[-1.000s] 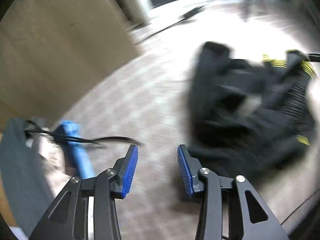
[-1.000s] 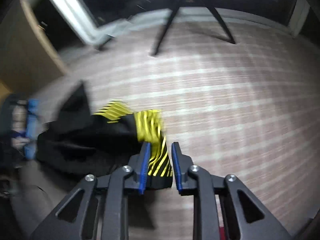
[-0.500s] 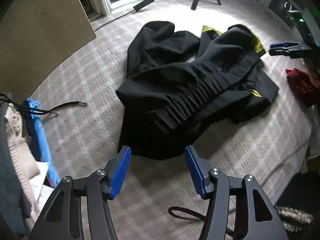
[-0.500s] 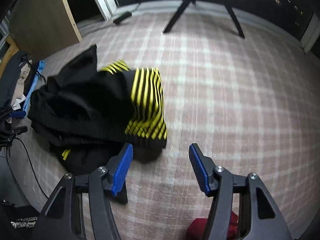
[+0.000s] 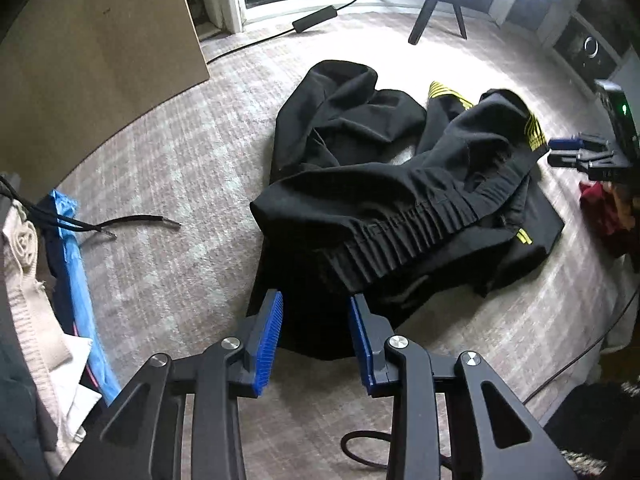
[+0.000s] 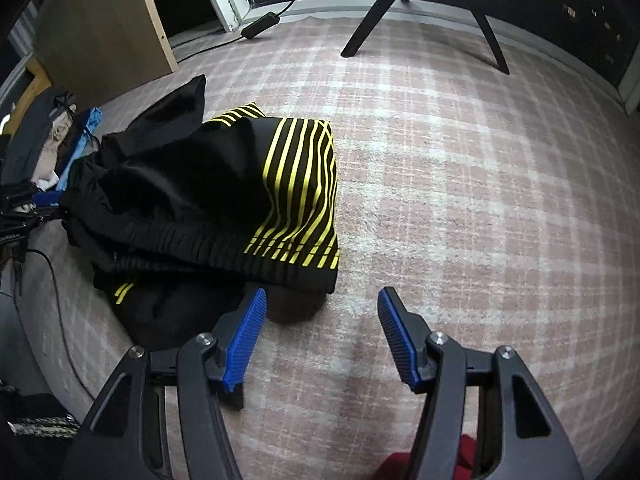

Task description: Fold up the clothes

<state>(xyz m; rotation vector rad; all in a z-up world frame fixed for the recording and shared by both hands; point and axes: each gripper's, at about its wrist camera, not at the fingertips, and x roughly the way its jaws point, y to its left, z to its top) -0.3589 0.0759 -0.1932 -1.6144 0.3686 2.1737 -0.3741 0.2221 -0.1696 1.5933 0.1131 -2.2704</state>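
Note:
A black garment with yellow stripes lies crumpled on the checked carpet, its gathered waistband facing my left gripper. My left gripper is open and empty, its fingertips over the garment's near edge. In the right wrist view the same garment shows its yellow-striped panel on top. My right gripper is open and empty, just in front of the garment's near corner. The right gripper also shows in the left wrist view at the garment's far side.
A pile of other clothes with a blue item lies at the left. A wooden panel stands at the back left. Tripod legs and a power brick sit at the back. A red cloth lies right of the garment.
The right gripper let go of the striped edge and opened wide. The garment settled on the carpet. The left gripper came closer over its near edge and narrowed slightly.

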